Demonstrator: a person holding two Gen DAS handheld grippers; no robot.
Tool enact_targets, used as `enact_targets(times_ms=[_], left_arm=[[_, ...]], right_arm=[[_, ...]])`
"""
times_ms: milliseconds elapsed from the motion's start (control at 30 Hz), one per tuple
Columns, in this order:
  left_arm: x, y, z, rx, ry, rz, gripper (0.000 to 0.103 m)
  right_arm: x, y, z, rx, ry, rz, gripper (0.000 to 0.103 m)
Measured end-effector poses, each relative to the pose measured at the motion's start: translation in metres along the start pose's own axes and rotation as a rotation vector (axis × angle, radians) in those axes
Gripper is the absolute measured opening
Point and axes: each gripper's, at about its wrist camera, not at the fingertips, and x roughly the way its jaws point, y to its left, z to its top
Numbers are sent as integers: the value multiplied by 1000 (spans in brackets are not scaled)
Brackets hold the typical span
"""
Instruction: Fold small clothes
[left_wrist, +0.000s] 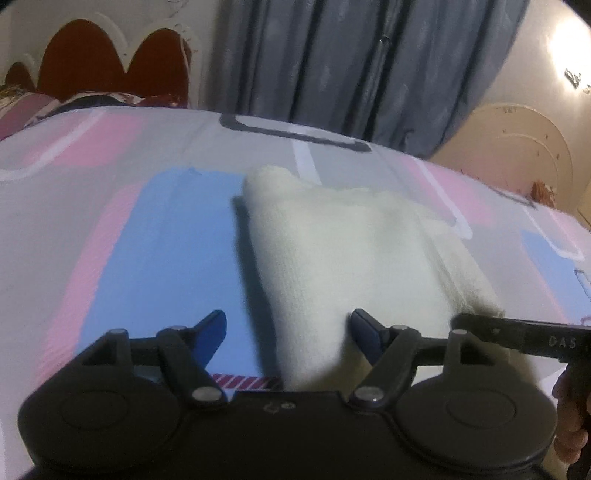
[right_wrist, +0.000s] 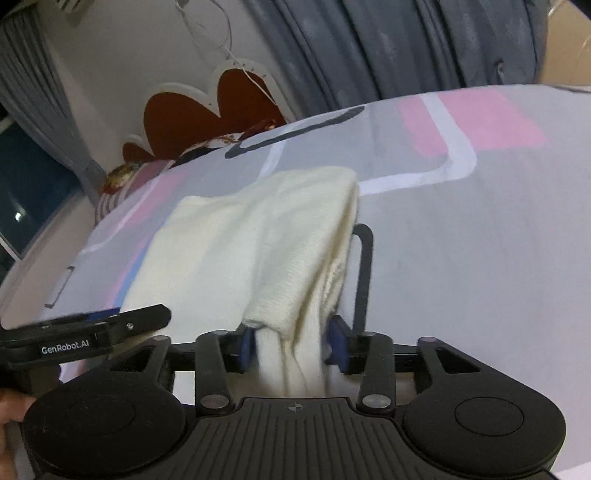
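A cream knitted garment (left_wrist: 332, 251) lies folded on the bed, a soft ribbed bundle of several layers, longer than it is wide. Its far end is rounded and slightly raised; its left edge is a plump fold. The near end bunches into vertical pleats (right_wrist: 295, 354).

The left gripper (left_wrist: 288, 326) is pointing downward with jaws standing wide apart, pads gripping nothing. The right gripper (right_wrist: 295, 341) is sitting just right of it, jaws partly apart, pads not pressing.
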Motion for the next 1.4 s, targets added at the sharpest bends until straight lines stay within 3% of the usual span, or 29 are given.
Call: enact_targets(times_ms=[67, 167, 200, 300, 367, 433, 667, 900, 1033, 1200, 1400], left_arm=[[-22, 5, 0, 12, -59, 19, 53], [-45, 3, 6, -12, -137, 1, 51], [-43, -3, 9, -2, -135, -26, 51], [-21, -35, 10, 111, -65, -34, 48], [-7, -46, 5, 131, -19, -7, 47], [-1, -50, 0, 138, -7, 7, 49], [-24, -62, -12, 177, -28, 37, 49], [-30, -61, -30, 170, 4, 47, 48], [-33, -60, -42, 162, 18, 54, 48], [-39, -62, -65, 157, 18, 73, 49], [-45, -67, -68, 157, 27, 89, 49]], right_arm=[[-15, 0, 3, -12, -24, -26, 45], [-46, 15, 10, -138, -133, -64, 43], [-48, 23, 12, -169, -145, -61, 29], [-33, 43, 14, -275, -107, -57, 10], [-17, 49, 8, -341, -52, -74, 9], [2, 48, -3, -396, 3, -153, 9], [-23, 50, -4, -385, -31, -133, 10], [-44, 71, -41, -450, 13, -96, 10], [-35, 63, -61, -445, 88, -168, 10], [-40, 53, -69, -393, 97, -203, 10], [-39, 50, -66, -345, 92, -209, 10]])
